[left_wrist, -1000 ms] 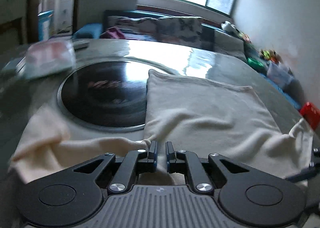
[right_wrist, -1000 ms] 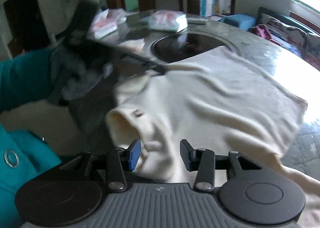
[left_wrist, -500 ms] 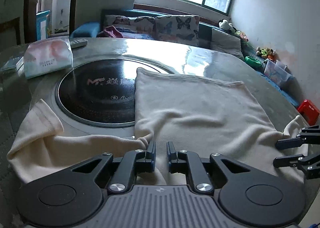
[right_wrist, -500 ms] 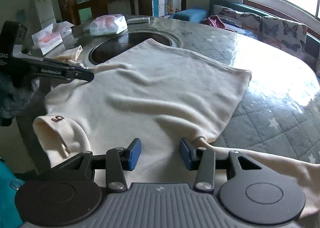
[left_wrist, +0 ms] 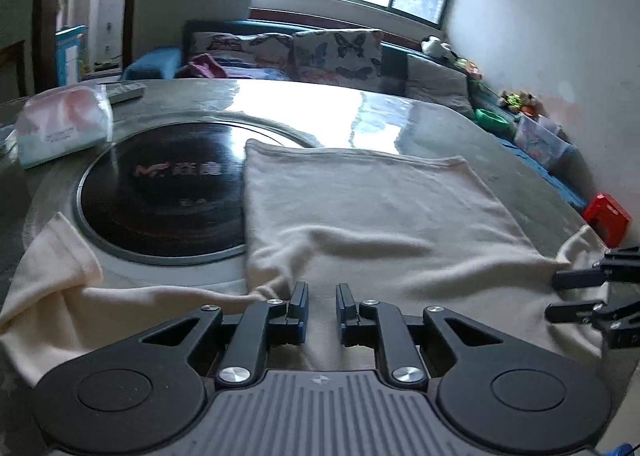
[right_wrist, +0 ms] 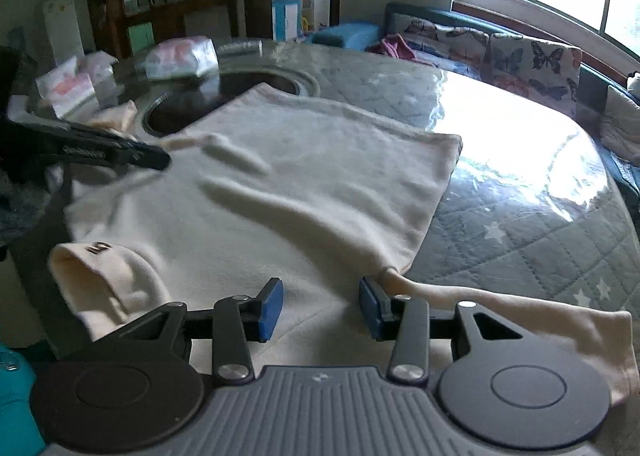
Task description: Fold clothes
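Observation:
A cream shirt lies spread face down on the round table, its hem toward the far side. My left gripper is nearly closed at the left armpit, pinching a ridge of fabric that runs into its fingers. In the right wrist view the left gripper sits at the shirt, with creases spreading from its tip. My right gripper hovers open over the shoulder area, its right finger beside the bunched right armpit. Its two fingers show apart in the left wrist view. The collar hangs over the near edge.
A black round hob is set into the table, partly under the shirt. A tissue pack and a remote lie at the far left. A sofa stands behind, a red stool at the right. A teal sleeve shows near the table edge.
My right gripper has swung from the collar side toward the right armpit, staying open. The left gripper keeps its pinch, and fresh creases have formed in the shirt by its tip.

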Demonstrator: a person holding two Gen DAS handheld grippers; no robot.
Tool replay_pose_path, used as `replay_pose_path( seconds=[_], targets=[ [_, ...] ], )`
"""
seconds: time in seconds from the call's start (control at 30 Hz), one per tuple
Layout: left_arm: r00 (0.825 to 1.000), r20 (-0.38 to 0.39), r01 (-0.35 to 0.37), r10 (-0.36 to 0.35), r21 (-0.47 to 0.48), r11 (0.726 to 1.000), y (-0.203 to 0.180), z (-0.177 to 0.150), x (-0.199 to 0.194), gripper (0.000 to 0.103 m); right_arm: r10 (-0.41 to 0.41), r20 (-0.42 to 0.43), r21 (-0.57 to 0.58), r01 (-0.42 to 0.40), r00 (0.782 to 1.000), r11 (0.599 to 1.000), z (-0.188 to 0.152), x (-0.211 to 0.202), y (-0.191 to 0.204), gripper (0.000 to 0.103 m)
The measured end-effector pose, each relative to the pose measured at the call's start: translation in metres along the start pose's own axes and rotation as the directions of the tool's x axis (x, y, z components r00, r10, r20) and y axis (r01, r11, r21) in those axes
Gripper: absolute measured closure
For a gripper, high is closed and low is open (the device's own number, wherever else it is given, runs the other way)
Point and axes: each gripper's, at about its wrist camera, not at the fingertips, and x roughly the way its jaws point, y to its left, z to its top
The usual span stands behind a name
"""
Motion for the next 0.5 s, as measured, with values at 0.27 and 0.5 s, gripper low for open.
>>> replay_pose_path(
  seconds=[0.27, 0.5],
  targets=[
    [0.996, 0.007, 0.087, -0.088, 0.06, 0.994, -0.027, -0.002, -0.012, 0.085, -0.199, 0.014, 0.177, 0.193, 0.98, 0.965, -0.026, -0.031, -0.06, 0.06],
    [0.968, -0.047, 0.249, -0.245, 0.165, 0.954, -0.078, -0.009, -0.009, 0.08, -0.348, -0.028, 0.336, 0.336, 0.937, 0.88, -0.051, -0.035, -0.121, 0.06]
  ],
)
